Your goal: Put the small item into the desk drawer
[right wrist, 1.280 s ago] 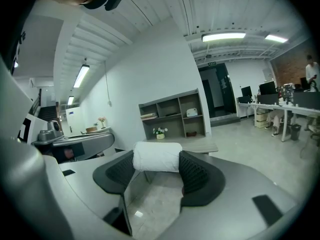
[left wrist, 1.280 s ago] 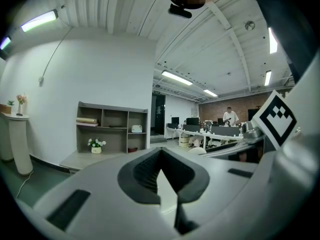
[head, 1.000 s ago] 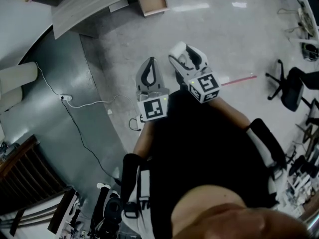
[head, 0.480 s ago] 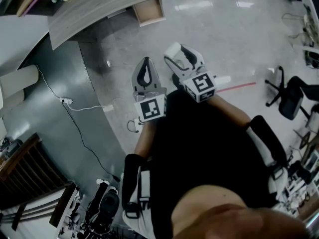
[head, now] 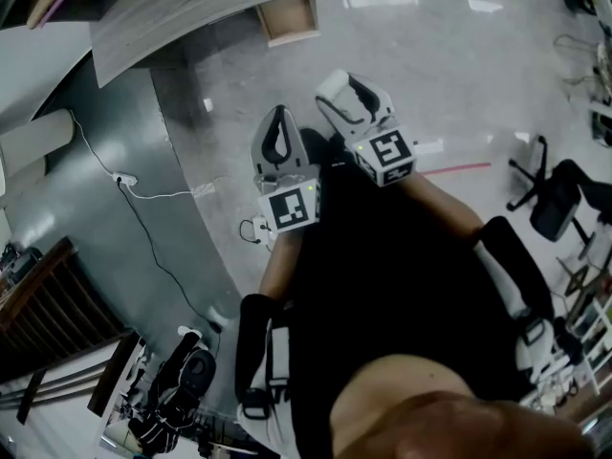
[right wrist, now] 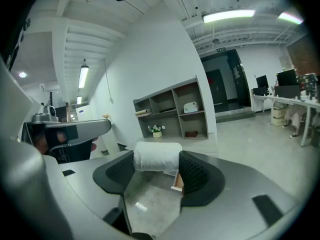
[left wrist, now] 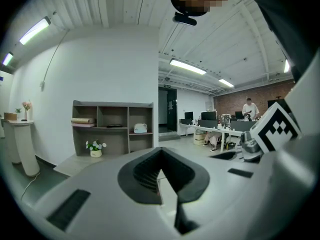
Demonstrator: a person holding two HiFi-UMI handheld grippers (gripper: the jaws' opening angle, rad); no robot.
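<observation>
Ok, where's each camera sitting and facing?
Head view: on the person's head, steeply down at torso, left gripper, right gripper.
Left gripper view: on that gripper, along its shut fingers toward the shelf unit.
Right gripper view: on that gripper, along fingers holding the white roll.
Both gripper views share the shelf unit.

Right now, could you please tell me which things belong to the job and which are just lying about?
Job: white roll in the right gripper; open desk drawer.
Lying about: floor cable; office chair; potted flowers; shelf unit.
</observation>
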